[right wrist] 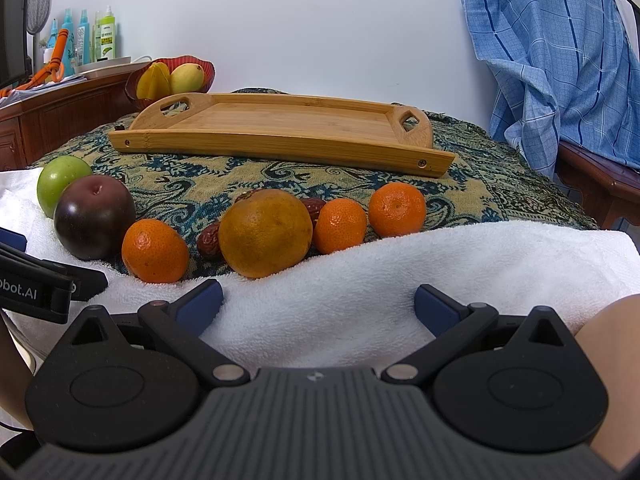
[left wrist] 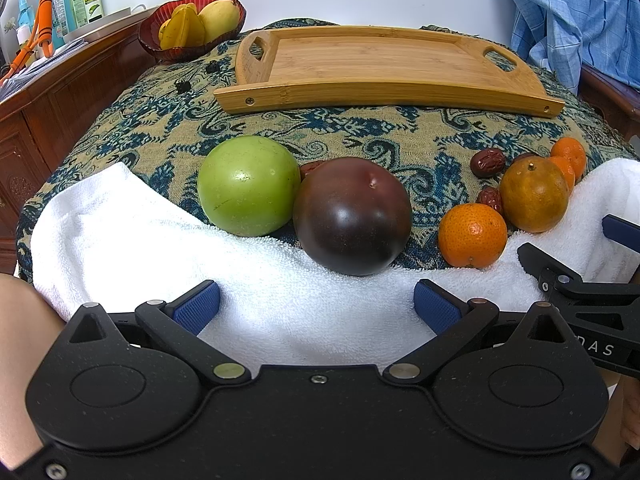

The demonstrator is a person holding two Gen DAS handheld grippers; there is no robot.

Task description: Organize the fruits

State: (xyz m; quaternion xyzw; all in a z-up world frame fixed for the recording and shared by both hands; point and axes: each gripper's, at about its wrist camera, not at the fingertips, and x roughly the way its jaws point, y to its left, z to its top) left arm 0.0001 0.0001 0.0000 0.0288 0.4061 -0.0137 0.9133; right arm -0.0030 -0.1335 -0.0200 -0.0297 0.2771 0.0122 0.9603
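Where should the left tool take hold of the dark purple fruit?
Across its widest middle, coming straight in from the near, towel side. The dark purple fruit is round and smooth, directly ahead of the open left tool. The green fruit touches its left, so that finger probably needs care.

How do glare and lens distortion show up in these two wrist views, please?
Left wrist view: bright highlights sit on the round green fruit and dark purple fruit; the rectangular bamboo tray bows. Right wrist view: the tray's edge curves likewise; no strong glare.
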